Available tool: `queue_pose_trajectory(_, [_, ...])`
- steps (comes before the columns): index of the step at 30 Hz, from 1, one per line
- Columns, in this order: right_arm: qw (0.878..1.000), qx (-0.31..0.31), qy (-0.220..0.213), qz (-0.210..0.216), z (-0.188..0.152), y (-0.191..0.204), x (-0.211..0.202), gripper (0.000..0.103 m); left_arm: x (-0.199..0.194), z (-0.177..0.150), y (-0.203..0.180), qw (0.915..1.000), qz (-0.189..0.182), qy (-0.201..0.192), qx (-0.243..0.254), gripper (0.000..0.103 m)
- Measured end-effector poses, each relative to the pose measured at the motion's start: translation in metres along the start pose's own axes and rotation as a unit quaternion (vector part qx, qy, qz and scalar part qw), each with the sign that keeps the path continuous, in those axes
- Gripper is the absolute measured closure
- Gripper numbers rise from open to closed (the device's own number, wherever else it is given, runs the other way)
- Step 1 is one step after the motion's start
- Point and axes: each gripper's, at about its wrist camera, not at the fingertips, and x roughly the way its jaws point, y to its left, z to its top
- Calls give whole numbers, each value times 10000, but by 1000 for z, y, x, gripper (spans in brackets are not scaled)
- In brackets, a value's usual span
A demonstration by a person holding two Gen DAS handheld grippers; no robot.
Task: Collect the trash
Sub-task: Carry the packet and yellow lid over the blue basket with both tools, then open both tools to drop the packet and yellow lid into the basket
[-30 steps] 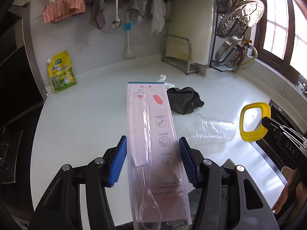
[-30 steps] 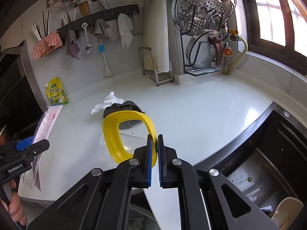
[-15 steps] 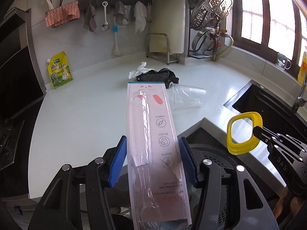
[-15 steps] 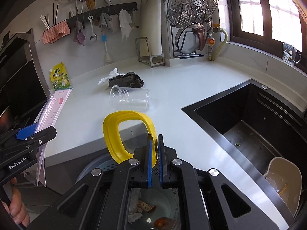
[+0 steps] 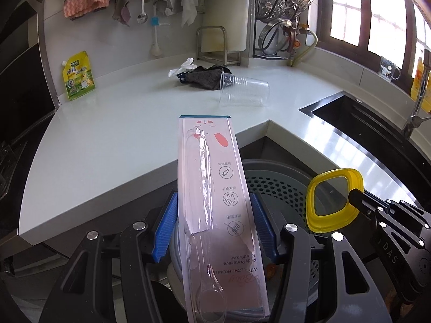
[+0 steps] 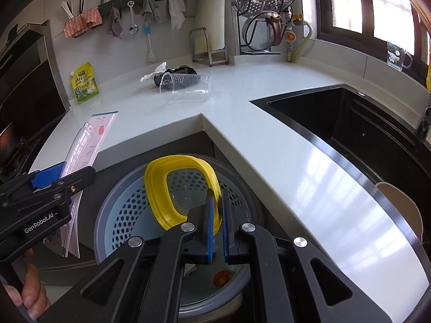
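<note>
My left gripper [image 5: 214, 223] is shut on a long pink toothbrush package [image 5: 215, 204], held over the round perforated trash bin [image 5: 282, 185]. It also shows in the right wrist view [image 6: 86, 145]. My right gripper [image 6: 217, 226] is shut on a yellow lid ring [image 6: 177, 185], held over the bin [image 6: 126, 210]. The ring shows in the left wrist view [image 5: 334, 199] too. A stack of clear plastic cups [image 5: 243, 90] lies on its side on the white counter [image 5: 113, 140], beside a dark rag [image 5: 204, 76] and a crumpled white tissue [image 5: 181, 67].
A black sink [image 6: 363, 132] is set in the counter at the right. A yellow pouch [image 5: 78, 76] leans on the back wall. A rack with steamer lids [image 5: 285, 13] stands at the back. Scraps lie in the bin's bottom [image 6: 222, 277].
Both grippers pulled back from the counter and dropped over the bin, still holding the package and the yellow ring. The cups, rag and tissue stayed on the counter.
</note>
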Motion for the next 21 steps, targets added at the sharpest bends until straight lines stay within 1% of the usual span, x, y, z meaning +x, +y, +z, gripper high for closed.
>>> queue_pose_trajectory(11, [9998, -35, 197, -24, -21, 1, 19, 98, 22, -24, -10, 9995, -42, 299, 91, 49])
queue_pose_trajectory(21, [9988, -54, 478, 25, -33, 3, 45, 98, 43, -33, -10, 9986, -26, 514, 68, 49])
